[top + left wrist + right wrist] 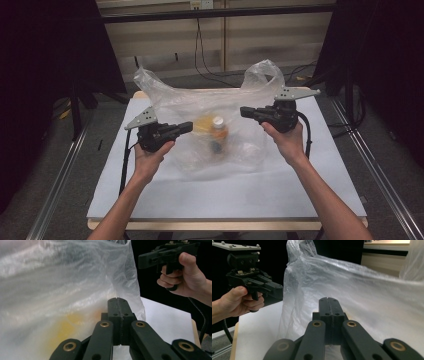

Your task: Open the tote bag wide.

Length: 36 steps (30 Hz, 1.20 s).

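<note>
A clear plastic bag [235,147] stands crumpled on the white table [225,195], its two handles sticking up at the back. Inside it lies a bottle [218,134] with a white cap and orange-yellow contents, seen as a yellow blur [65,327] in the left gripper view. My left gripper [188,127] [117,300] is shut, its tip against the bag's left side. My right gripper [243,111] [329,299] is shut too, at the bag's right side. Whether either pinches the film I cannot tell. Each gripper view also catches the other hand's gripper [142,260] [278,290].
Black curtains [45,60] hang on both sides. Cables [202,60] run down the back wall to the floor. Metal rails [60,175] flank the table on the floor. The table's near half is bare white surface.
</note>
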Tool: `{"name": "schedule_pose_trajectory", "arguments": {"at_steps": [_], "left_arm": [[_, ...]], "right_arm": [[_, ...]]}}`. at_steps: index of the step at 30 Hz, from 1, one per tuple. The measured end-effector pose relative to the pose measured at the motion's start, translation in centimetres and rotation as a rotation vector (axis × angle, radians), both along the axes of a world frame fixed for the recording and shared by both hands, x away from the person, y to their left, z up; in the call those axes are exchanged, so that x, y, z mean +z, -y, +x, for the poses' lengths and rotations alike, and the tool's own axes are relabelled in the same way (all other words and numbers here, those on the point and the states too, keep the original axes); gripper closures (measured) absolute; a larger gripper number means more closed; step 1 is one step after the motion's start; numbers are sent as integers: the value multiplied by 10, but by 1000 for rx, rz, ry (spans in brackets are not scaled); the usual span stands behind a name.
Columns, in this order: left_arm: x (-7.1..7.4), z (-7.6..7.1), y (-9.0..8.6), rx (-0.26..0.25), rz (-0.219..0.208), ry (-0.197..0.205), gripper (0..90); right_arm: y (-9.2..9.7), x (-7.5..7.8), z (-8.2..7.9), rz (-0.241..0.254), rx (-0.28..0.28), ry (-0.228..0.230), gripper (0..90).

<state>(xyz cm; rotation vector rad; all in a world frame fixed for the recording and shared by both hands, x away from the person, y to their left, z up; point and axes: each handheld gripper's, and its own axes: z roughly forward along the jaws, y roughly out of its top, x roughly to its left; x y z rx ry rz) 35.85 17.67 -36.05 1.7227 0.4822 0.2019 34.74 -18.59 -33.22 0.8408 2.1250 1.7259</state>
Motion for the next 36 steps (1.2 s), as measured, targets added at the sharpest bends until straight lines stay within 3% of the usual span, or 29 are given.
{"name": "schedule_pose_trajectory", "arguments": {"at_steps": [5, 13, 15, 18, 21, 26, 27, 29, 30, 34, 36], "left_arm": [[13, 5, 6, -7, -15, 16, 900], [45, 20, 18, -3, -13, 56, 900], [60, 28, 23, -5, -21, 66, 900], [68, 35, 26, -4, -33, 68, 900], [78, 52, 33, 24, -25, 57, 900], [79, 69, 37, 51, 2, 29, 900], [74, 72, 39, 71, 35, 17, 900], [71, 73, 42, 65, 53, 12, 900], [63, 72, 46, 54, 89, 10, 900], [53, 72, 47, 41, 92, -13, 900], [47, 70, 49, 33, 115, -18, 900]], "right_arm": [[-8, 10, 12, -3, -7, 3, 900], [-18, 28, 32, -6, -42, 4, 900], [-19, 34, 37, -13, -54, 6, 900], [-23, 41, 44, -29, -69, 4, 900], [-27, 46, 52, -53, -85, -4, 900], [-28, 54, 61, -53, -103, -11, 900], [-30, 52, 66, -83, -122, -28, 900], [-30, 47, 68, -73, -119, -44, 900], [-30, 44, 68, -78, -112, -49, 900], [-34, 34, 67, -114, -95, -68, 900], [-37, 27, 64, -138, -91, -73, 900]]}}
